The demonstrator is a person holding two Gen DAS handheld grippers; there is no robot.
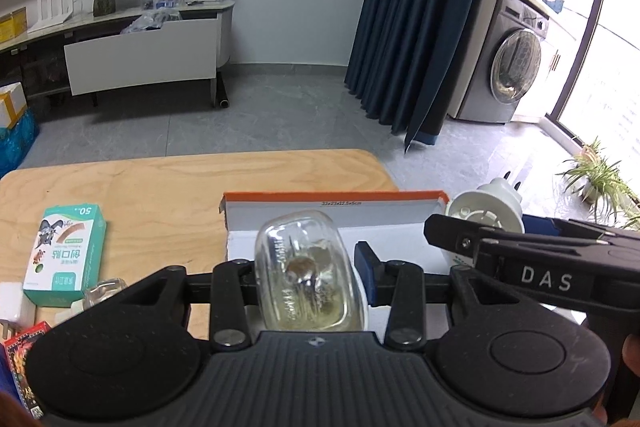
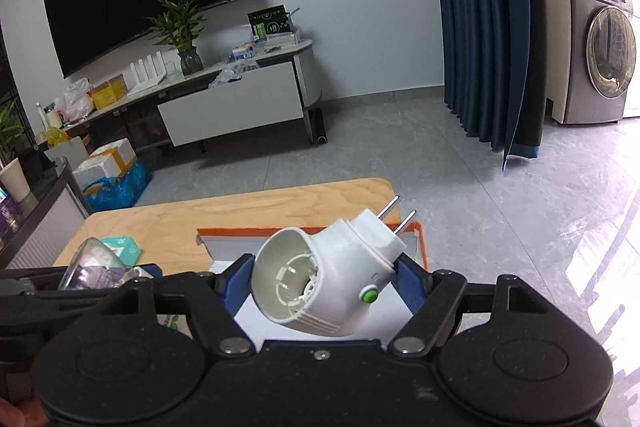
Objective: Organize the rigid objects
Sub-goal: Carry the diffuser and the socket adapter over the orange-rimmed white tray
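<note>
Holding a clear glass jar (image 1: 308, 271), your left tongs (image 1: 310, 263) are clamped tight on it. Your right tongs (image 2: 320, 279) grip a white plastic plug-in socket adapter (image 2: 324, 275). Both hang over the orange-rimmed white cardboard tray (image 1: 336, 205) at the light wooden counter's (image 1: 160, 187) far right corner.

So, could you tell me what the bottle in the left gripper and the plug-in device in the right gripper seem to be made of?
Bottle: probably clear glass, glossy; you see through it, with bright highlights, though clear plastic is possible.
Plug-in device: white moulded plastic, smooth and slightly shiny, with ribbed edges, a green button and two bare metal prongs.
</note>
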